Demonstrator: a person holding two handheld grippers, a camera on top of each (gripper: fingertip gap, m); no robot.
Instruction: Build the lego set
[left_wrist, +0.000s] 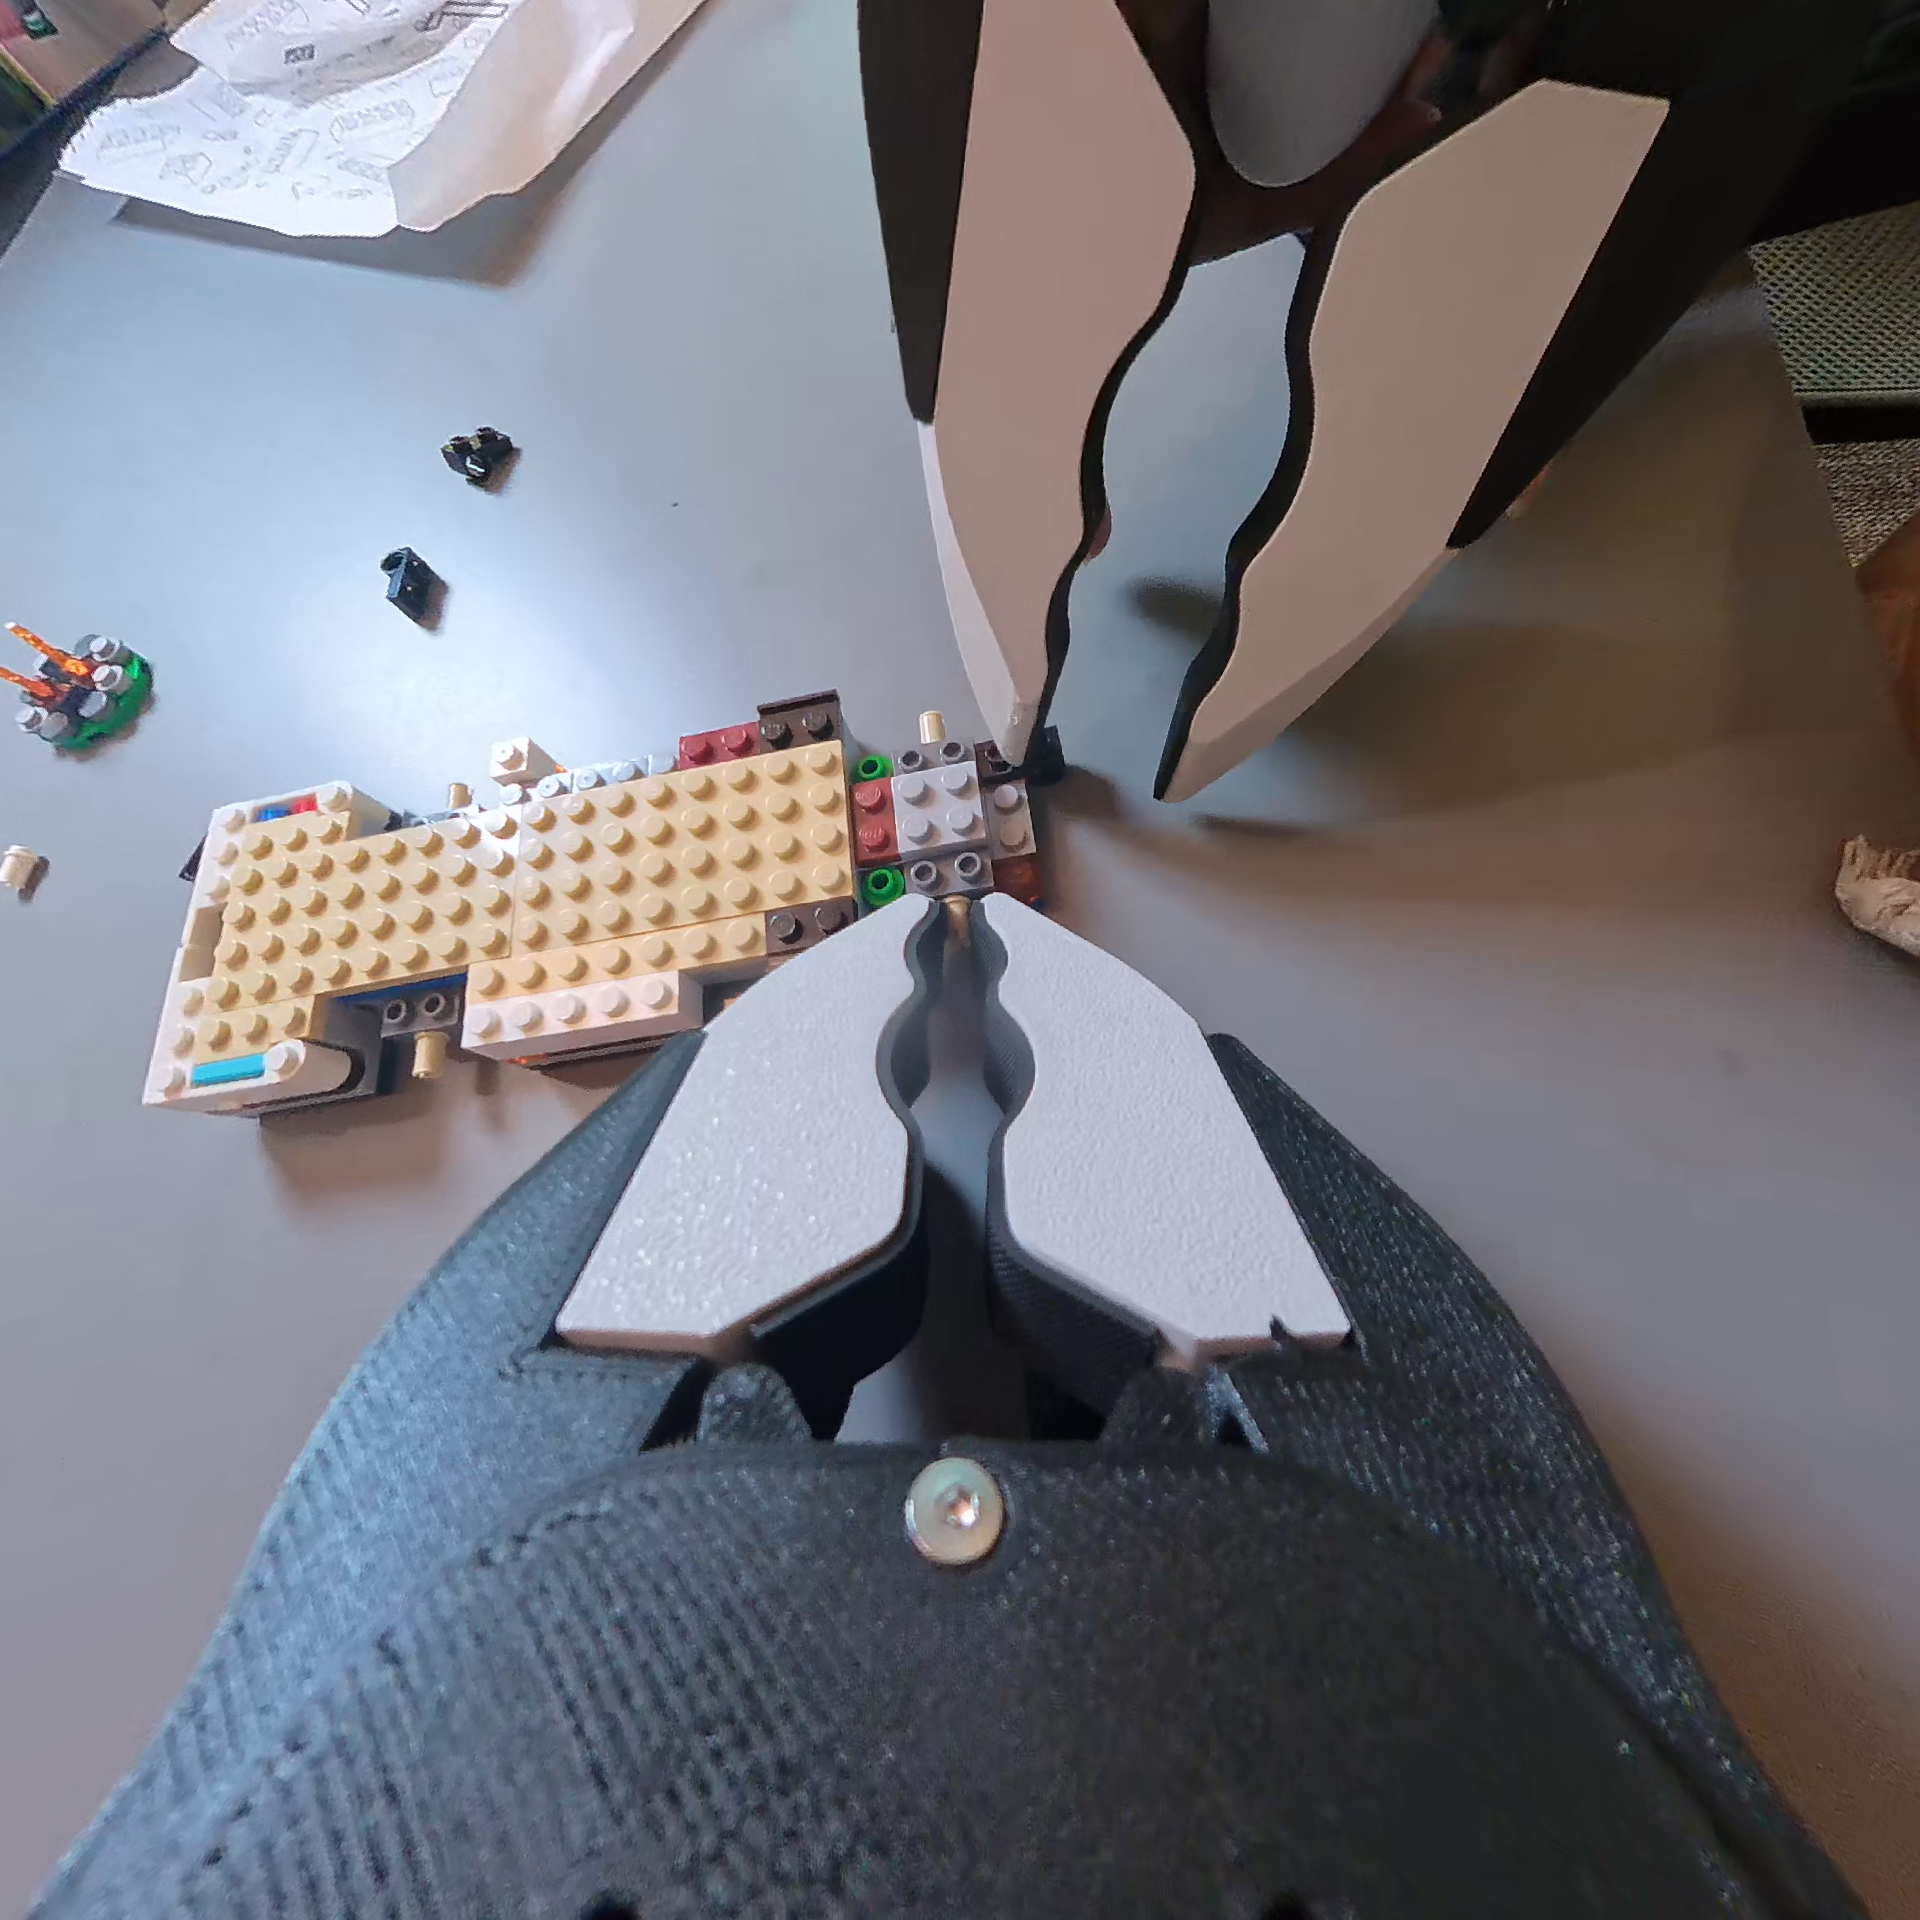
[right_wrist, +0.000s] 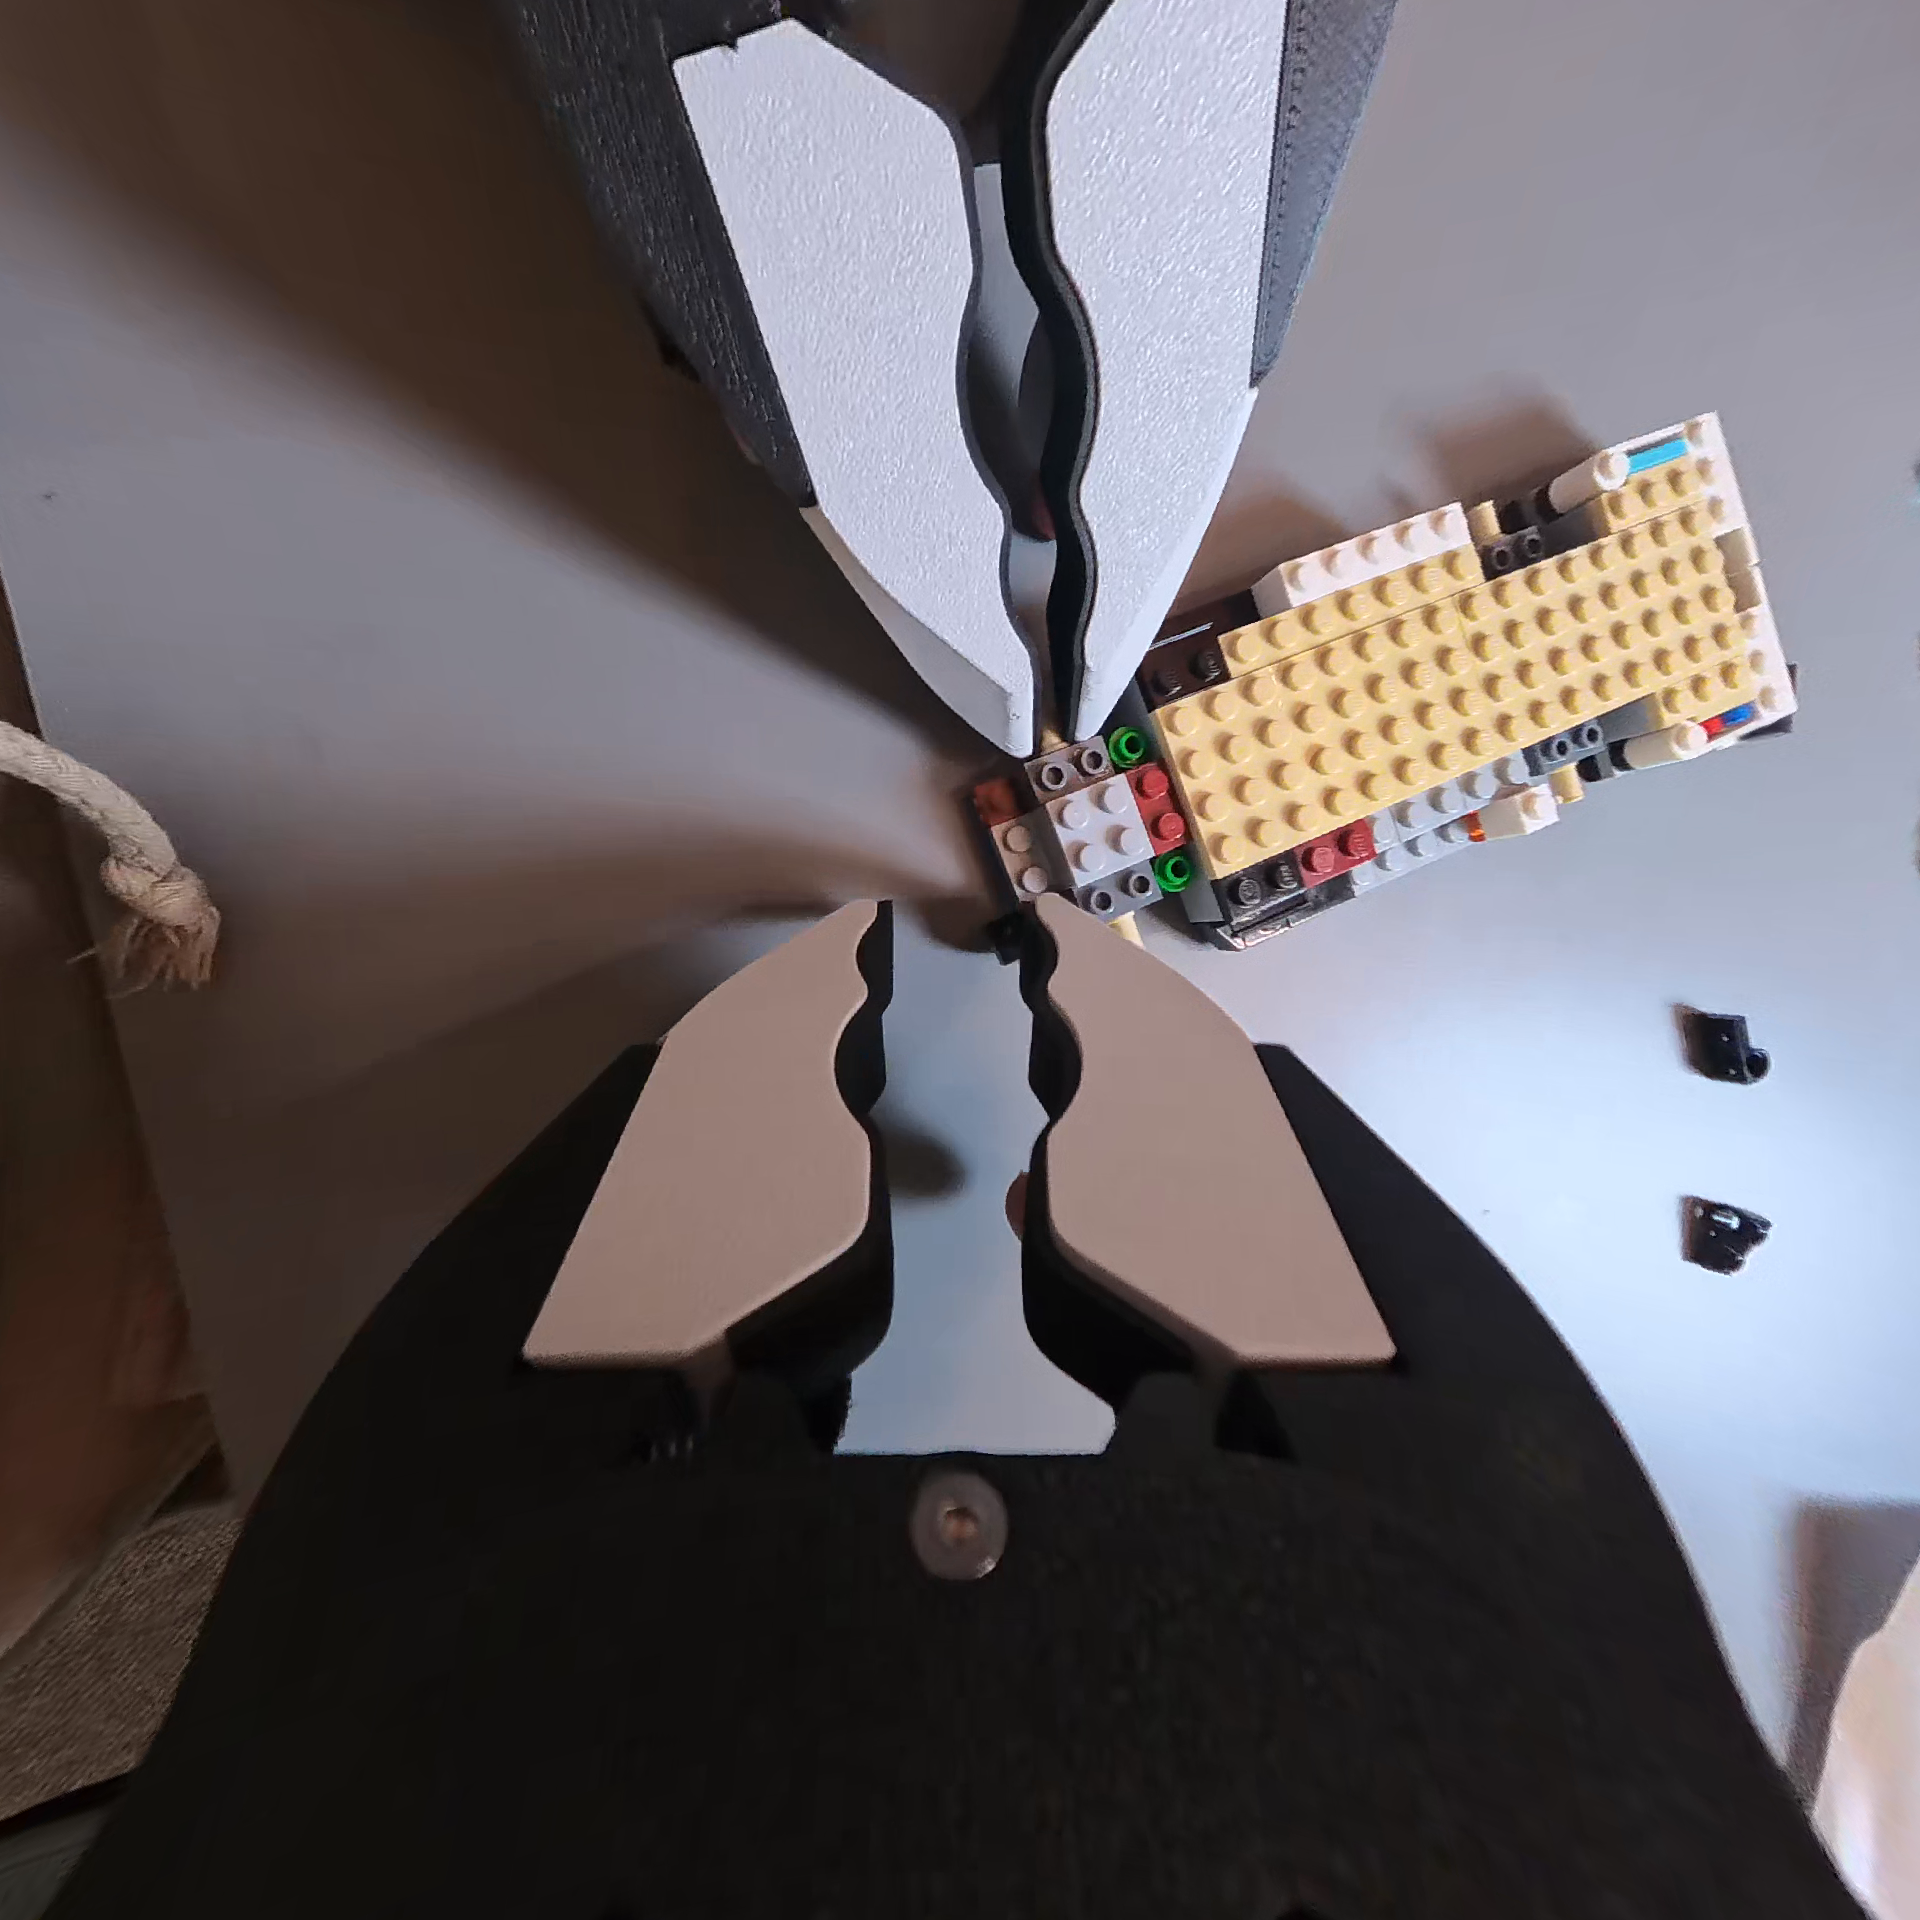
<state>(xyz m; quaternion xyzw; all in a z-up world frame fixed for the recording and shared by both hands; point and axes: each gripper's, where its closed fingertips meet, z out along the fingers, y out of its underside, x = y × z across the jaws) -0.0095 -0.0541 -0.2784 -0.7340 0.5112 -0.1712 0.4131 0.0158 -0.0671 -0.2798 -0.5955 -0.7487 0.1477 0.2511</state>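
The left gripper (left_wrist: 958, 906) has its jaws nearly together, clamped on a small tan peg (left_wrist: 957, 912) that sticks out sideways from the near edge of the brick model (left_wrist: 582, 894); the pale grey fingertips (left_wrist: 883, 956) pinch it on both sides, just beside the dark grey two-stud plate at the model's end. The right gripper (right_wrist: 961, 914) has its jaws clearly apart, with bare worktop (right_wrist: 1455, 1143) showing between them; one fingertip (right_wrist: 1060, 920) touches the corner of the model's end, with a small black piece (right_wrist: 1006, 938) against its inner edge, while the other finger stands free of everything. The two grippers face each other across the model's short end, both tilted downward toward the worktop. The model is a long, flat build topped with tan studded plates, edged with white bricks, with red, grey, dark brown and green studs at the end where the grippers meet. It lies flat on the smooth grey worktop. The fingers are matte, finely textured plastic with wavy black inner pads, set in black ribbed housings. Two loose black pieces (right_wrist: 1720, 1049) lie well apart from the model, and a printed paper sheet (left_wrist: 343, 114) lies at the far edge.
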